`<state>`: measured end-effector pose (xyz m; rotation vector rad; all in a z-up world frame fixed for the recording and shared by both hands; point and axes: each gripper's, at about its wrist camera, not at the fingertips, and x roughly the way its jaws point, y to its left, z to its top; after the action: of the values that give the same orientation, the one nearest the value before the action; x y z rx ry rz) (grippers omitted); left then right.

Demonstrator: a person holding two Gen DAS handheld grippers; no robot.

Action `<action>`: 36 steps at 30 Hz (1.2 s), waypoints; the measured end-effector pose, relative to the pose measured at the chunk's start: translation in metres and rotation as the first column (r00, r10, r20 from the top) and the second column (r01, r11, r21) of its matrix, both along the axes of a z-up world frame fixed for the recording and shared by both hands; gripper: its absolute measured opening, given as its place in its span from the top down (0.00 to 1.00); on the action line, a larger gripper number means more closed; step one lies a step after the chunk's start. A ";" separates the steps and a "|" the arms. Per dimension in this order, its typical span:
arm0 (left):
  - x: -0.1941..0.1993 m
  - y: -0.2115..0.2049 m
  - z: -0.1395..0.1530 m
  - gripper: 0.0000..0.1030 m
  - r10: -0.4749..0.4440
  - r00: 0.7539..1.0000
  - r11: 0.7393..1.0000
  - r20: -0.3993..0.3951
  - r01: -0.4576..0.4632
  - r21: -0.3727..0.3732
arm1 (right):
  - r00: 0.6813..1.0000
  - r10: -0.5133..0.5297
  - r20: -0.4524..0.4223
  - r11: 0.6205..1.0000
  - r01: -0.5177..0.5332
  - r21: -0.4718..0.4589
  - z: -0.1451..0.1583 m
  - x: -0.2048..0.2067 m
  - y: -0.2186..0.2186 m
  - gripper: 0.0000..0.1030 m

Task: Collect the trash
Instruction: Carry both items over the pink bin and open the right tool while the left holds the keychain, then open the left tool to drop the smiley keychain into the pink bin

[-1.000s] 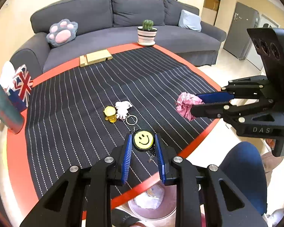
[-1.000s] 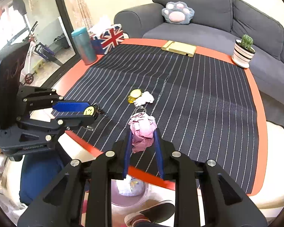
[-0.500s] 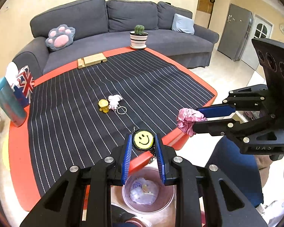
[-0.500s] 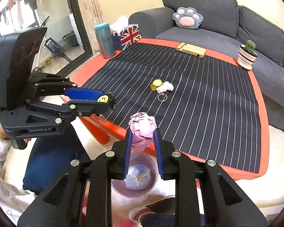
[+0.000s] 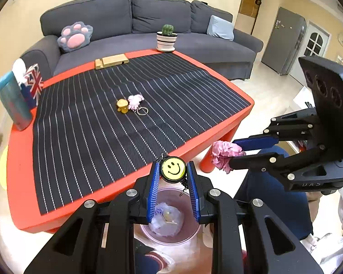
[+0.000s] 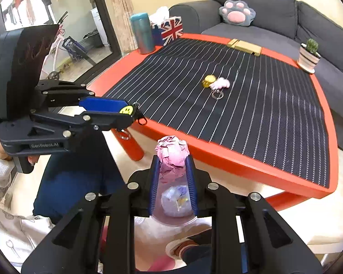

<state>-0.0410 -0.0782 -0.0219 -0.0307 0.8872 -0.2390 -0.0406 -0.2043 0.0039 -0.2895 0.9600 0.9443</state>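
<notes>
My left gripper (image 5: 173, 171) is shut on a yellow smiley badge (image 5: 173, 168) with a dangling clip, held off the table's front edge above a pink trash bin (image 5: 169, 236) on the floor. The badge also shows in the right wrist view (image 6: 126, 109). My right gripper (image 6: 172, 159) is shut on a crumpled pink paper ball (image 6: 172, 154), also above the bin (image 6: 176, 219), which holds pale wrappers. The ball shows in the left wrist view (image 5: 224, 154) at the right.
The red table (image 5: 64, 214) carries a black striped mat (image 5: 103, 118) with a yellow-and-pink keychain (image 5: 131, 105). A teal tumbler (image 5: 12, 100), Union Jack tissue box (image 5: 32, 86), wooden block (image 5: 112, 60) and cactus pot (image 5: 167, 37) stand at its edges. A grey sofa (image 5: 171, 16) lies behind.
Both grippers have pulled back off the table with their loads and now hang past its front edge over the bin. The keychain has stayed on the mat.
</notes>
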 end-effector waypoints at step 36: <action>-0.007 0.000 -0.012 0.76 -0.013 0.999 1.000 -0.035 0.012 -0.026 | 0.995 -0.093 -0.021 0.995 0.093 0.020 -0.004 0.005 -0.011 0.08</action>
<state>-0.0479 -0.0787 -0.0337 -0.0532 0.9199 -0.2626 -0.0357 -0.2158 0.0001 -0.2159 0.9736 0.8731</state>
